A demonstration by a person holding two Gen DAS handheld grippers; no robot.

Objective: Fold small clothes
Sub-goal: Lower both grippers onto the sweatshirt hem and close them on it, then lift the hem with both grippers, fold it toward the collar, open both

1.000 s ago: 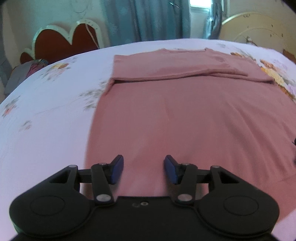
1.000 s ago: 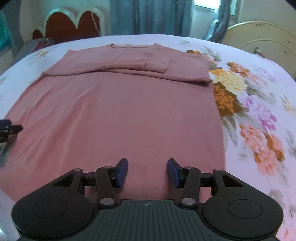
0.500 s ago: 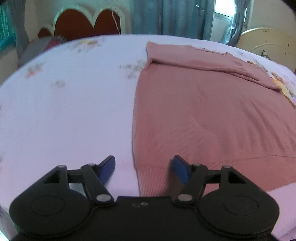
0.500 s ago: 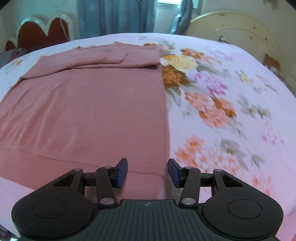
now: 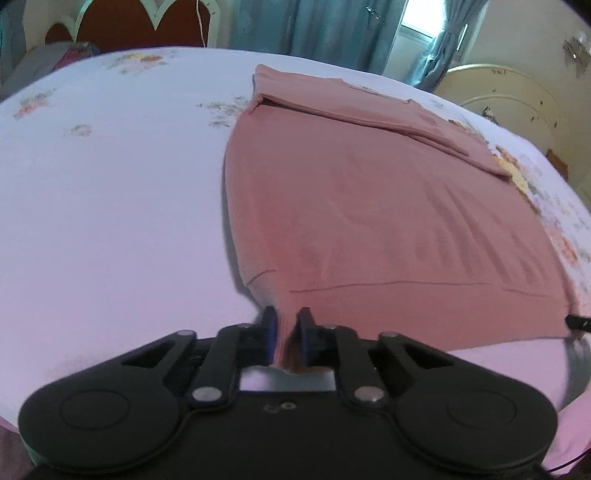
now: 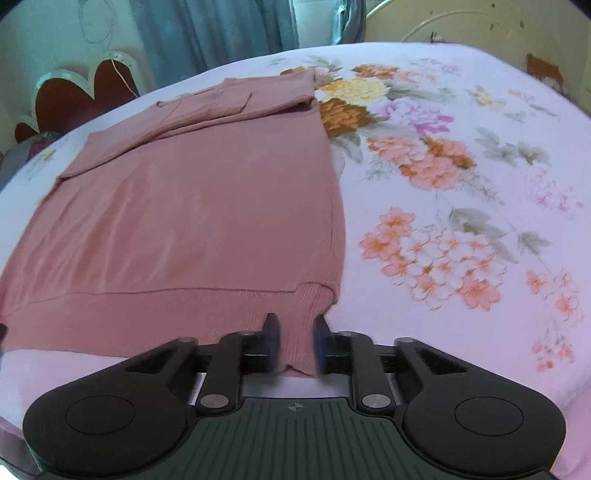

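Observation:
A dusty-pink knit sweater point(image 5: 369, 206) lies flat on the floral bedsheet, its sleeves folded across the far end. My left gripper point(image 5: 284, 332) is shut on the near left corner of its ribbed hem, which bunches between the fingers. The sweater also shows in the right wrist view point(image 6: 192, 206). My right gripper point(image 6: 295, 343) has the near right hem corner between its fingers, which are nearly closed on the fabric. The tip of the right gripper shows at the right edge of the left wrist view point(image 5: 578, 322).
The bed's pink-white sheet point(image 6: 461, 221) carries a large flower print on the right side. A red scalloped headboard point(image 5: 140, 22) and blue curtains point(image 5: 314, 26) stand beyond the far edge. A cream round bed end point(image 5: 509, 96) is at the far right.
Both grippers have moved out to the sweater's near hem corners and closed on them; half a second ago both were open above the hem.

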